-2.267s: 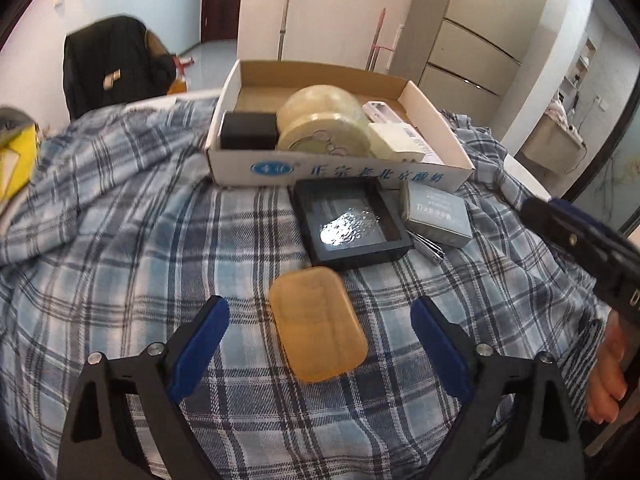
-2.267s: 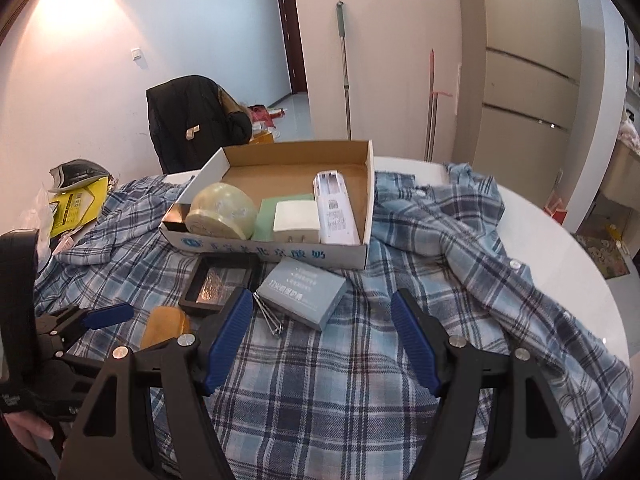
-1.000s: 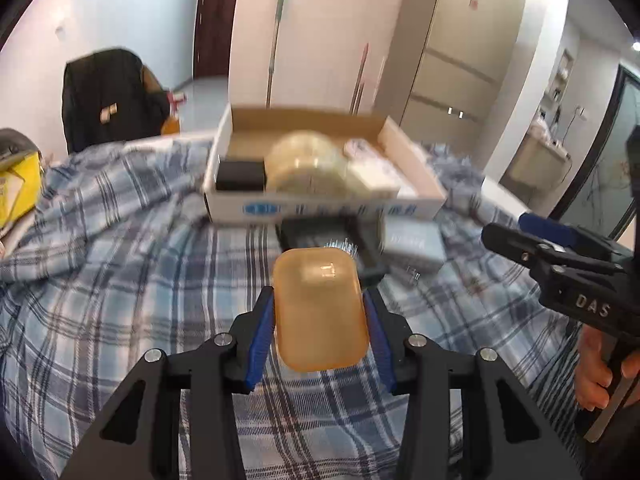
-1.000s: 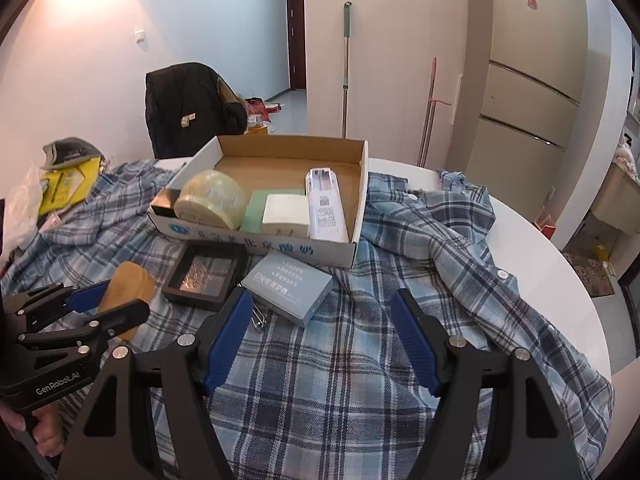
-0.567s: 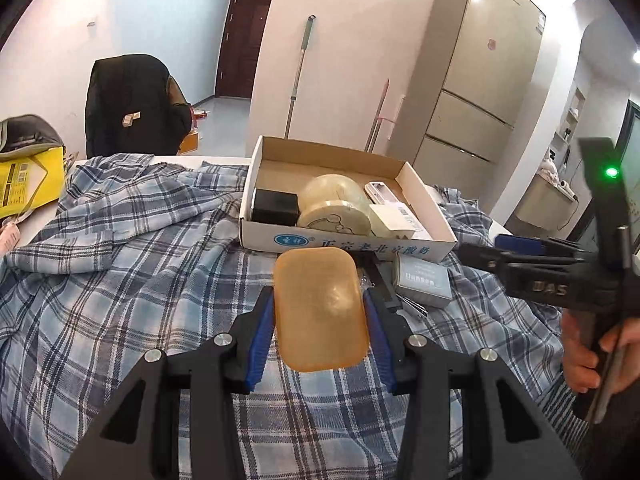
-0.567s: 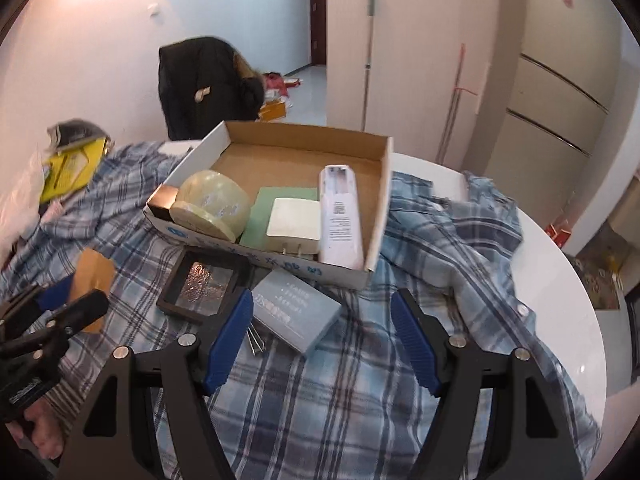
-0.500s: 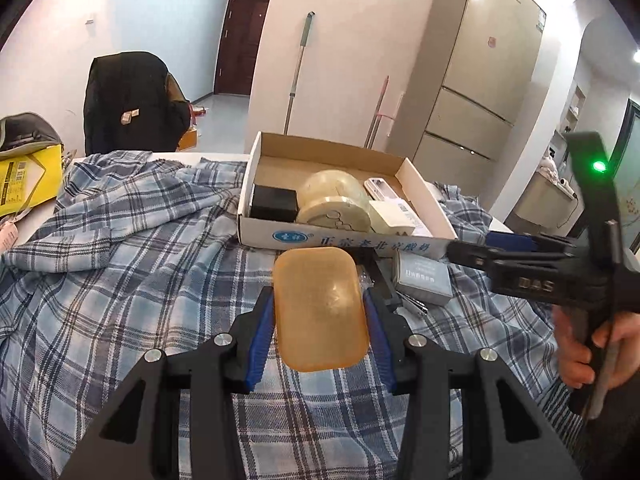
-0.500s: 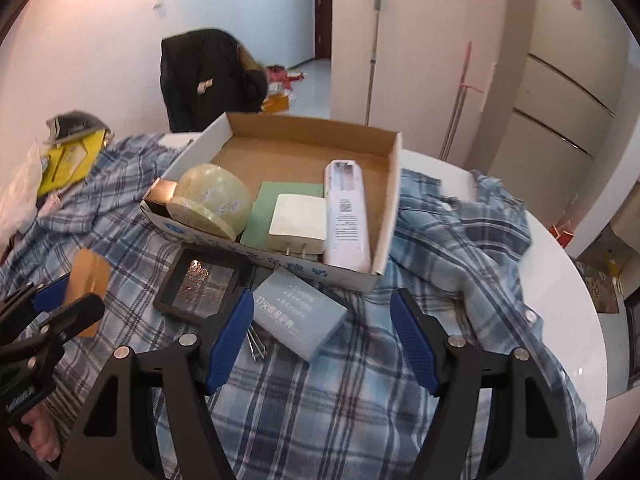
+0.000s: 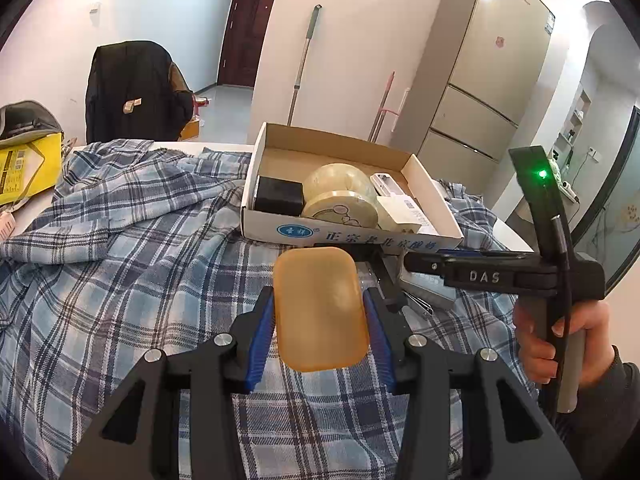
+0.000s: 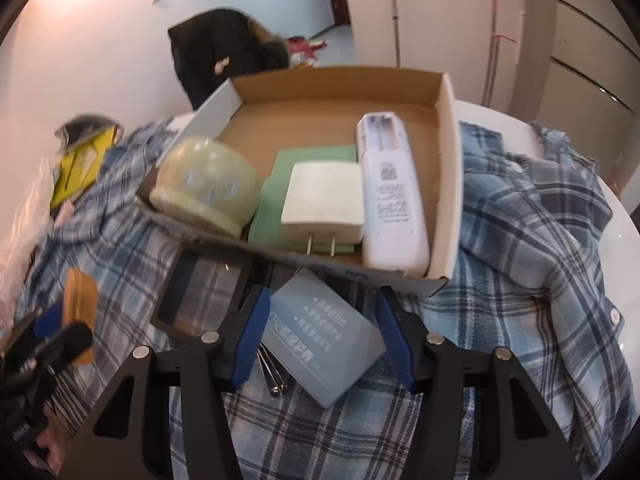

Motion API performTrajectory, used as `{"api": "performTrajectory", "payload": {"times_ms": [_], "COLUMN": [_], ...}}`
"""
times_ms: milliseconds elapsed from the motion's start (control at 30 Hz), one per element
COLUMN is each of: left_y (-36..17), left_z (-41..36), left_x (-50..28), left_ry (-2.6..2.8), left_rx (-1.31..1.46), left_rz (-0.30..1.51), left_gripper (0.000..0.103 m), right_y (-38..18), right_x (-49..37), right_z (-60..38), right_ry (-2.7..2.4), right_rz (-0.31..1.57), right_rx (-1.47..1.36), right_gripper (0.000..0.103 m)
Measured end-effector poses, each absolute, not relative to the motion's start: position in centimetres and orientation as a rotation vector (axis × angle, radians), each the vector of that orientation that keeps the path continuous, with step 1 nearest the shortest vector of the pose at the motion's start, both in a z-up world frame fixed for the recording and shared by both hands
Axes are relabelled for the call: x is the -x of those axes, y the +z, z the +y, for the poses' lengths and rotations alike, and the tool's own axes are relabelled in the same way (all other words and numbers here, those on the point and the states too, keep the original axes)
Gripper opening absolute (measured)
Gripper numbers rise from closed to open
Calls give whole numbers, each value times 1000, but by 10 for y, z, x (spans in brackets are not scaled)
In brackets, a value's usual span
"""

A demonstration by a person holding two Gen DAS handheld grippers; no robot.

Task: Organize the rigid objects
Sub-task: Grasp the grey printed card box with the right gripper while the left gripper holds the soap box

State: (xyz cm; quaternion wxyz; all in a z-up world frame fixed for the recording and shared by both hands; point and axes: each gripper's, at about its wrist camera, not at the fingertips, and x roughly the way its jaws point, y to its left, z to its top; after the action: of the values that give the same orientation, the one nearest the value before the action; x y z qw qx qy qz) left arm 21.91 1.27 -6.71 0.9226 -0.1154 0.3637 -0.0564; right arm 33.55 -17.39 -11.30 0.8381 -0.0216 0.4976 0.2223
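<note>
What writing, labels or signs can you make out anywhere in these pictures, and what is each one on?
"DAS": white letters on the right gripper, seen from the left wrist view.
Blue Chinese characters and an oval logo: front wall of the cardboard box; too distorted to read for certain.
White Chinese lines: on the grey box; too blurred.
Small print and a code: on the white remote; too small.
Amber soap in the left gripper: no text.

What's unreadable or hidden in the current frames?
- Right wrist view: black tray motion-blurred, contents unclear.
- Right wrist view: metal tool mostly under the grey box.
- Left wrist view: grey box hidden behind right gripper.
- Left wrist view: black tray behind the orange soap.
</note>
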Motion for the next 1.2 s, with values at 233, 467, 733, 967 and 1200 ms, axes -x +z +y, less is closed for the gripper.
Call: {"api": "performTrajectory", "payload": {"times_ms": [233,467,733,967,1200], "left_y": [-67,-67,-69,-69,-67], "left_z": [12,11,9,10,9], "left_x": [-219,-219,-220,-220,-218], "left_ry": [-117,-116,-130,-126,-129], "left_rx": [230,223,211,217,208], "left_rz": [751,755,763,760,752], "left_gripper": [46,46,46,46,46], "right_y": [-113,-113,-116,-119,-83], "right_x": [-320,-294,-316,-313,-284], "right_z": [-174,-163,-163,-165,-189], "right_ry": [453,431,393,315,277], "right_rz": [1117,1091,1103,1084,1011], "right_rx": [39,180,126,164,163], "right_gripper": [55,48,47,46,46]}}
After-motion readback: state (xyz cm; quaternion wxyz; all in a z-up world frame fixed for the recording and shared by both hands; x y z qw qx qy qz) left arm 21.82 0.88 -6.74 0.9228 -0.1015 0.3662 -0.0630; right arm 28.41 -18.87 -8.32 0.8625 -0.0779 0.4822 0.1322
